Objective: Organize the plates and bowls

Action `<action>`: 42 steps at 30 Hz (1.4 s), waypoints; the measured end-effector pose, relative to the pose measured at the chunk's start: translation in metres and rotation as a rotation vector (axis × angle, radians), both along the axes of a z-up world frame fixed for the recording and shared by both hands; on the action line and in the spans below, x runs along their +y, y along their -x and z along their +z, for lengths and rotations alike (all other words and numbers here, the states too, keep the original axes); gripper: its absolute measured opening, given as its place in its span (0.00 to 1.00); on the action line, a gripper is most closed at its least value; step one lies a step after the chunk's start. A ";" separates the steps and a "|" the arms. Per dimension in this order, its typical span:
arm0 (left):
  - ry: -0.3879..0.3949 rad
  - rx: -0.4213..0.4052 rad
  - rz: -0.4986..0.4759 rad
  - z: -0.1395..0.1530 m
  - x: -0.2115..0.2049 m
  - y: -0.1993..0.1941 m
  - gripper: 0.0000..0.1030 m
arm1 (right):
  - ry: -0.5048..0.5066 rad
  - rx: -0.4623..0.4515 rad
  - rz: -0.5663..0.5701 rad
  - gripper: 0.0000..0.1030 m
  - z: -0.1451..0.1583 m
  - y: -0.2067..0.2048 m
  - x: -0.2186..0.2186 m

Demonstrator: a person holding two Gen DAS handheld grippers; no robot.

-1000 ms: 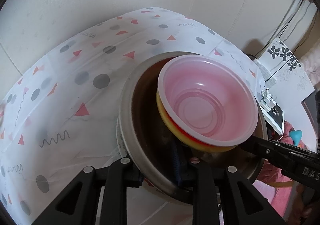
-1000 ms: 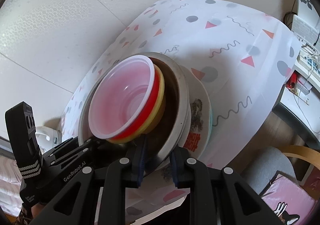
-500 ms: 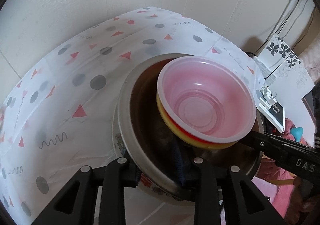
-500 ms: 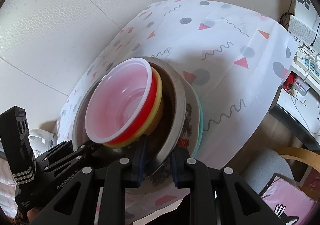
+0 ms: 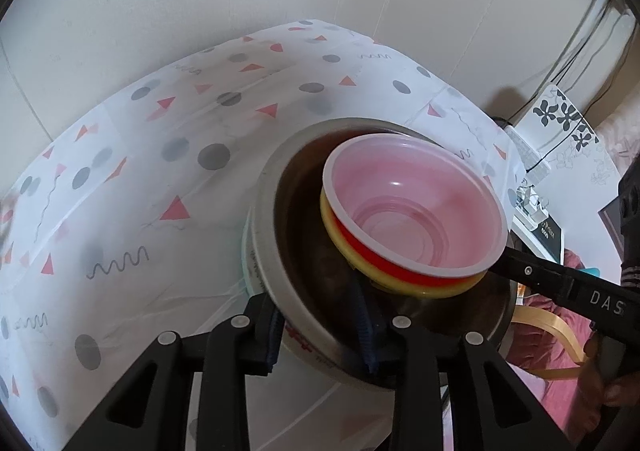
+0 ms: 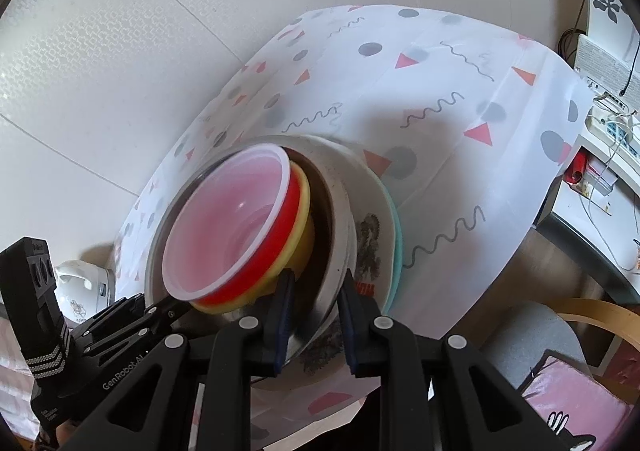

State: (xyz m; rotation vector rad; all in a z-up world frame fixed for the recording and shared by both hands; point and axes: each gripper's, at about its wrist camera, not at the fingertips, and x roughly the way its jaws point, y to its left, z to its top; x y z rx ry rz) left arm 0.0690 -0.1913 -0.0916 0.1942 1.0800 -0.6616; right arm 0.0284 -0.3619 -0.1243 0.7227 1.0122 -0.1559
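A stack of dishes is held off the table between both grippers. A clear plastic bowl [image 5: 416, 207] nests in red and yellow bowls [image 5: 360, 251], inside a steel bowl [image 5: 272, 235], on a printed white plate [image 6: 370, 235] and a teal plate [image 6: 398, 227]. My left gripper [image 5: 320, 325] is shut on the stack's near rim. My right gripper [image 6: 314, 311] is shut on the opposite rim, over the steel bowl and plates. The clear bowl also shows in the right wrist view [image 6: 228, 219].
A table with a white patterned cloth [image 5: 160, 171] lies below the stack, against a white wall. A white kettle [image 6: 80, 287] is at the left. Shelving with cables [image 6: 604, 123] and a wooden chair [image 6: 596, 319] stand at the right.
The stack has risen and drawn away from the table, held level by both grippers. The table looks smaller and farther in both views.
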 end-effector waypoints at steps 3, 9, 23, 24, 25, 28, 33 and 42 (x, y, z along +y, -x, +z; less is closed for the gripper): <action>0.001 -0.002 0.010 0.002 0.004 0.000 0.31 | 0.006 -0.002 0.002 0.21 0.001 0.001 0.000; 0.015 -0.012 0.032 0.007 0.013 0.006 0.32 | 0.062 -0.015 0.002 0.21 0.002 0.001 0.002; 0.044 -0.056 0.064 0.028 0.038 0.031 0.62 | 0.089 -0.043 -0.013 0.31 0.012 0.011 0.005; 0.038 -0.056 0.074 0.029 0.041 0.033 0.68 | 0.110 -0.043 -0.012 0.31 0.015 0.013 0.007; 0.039 -0.055 0.080 0.029 0.043 0.034 0.69 | 0.127 -0.043 -0.010 0.33 0.017 0.014 0.009; 0.028 -0.056 0.097 0.030 0.049 0.036 0.74 | 0.198 -0.047 0.004 0.38 0.026 0.020 0.017; 0.023 -0.050 0.130 0.030 0.061 0.039 0.83 | 0.301 -0.084 0.047 0.39 0.042 0.029 0.035; -0.071 -0.149 0.171 0.035 0.073 0.050 1.00 | 0.379 -0.161 0.115 0.58 0.048 0.049 0.068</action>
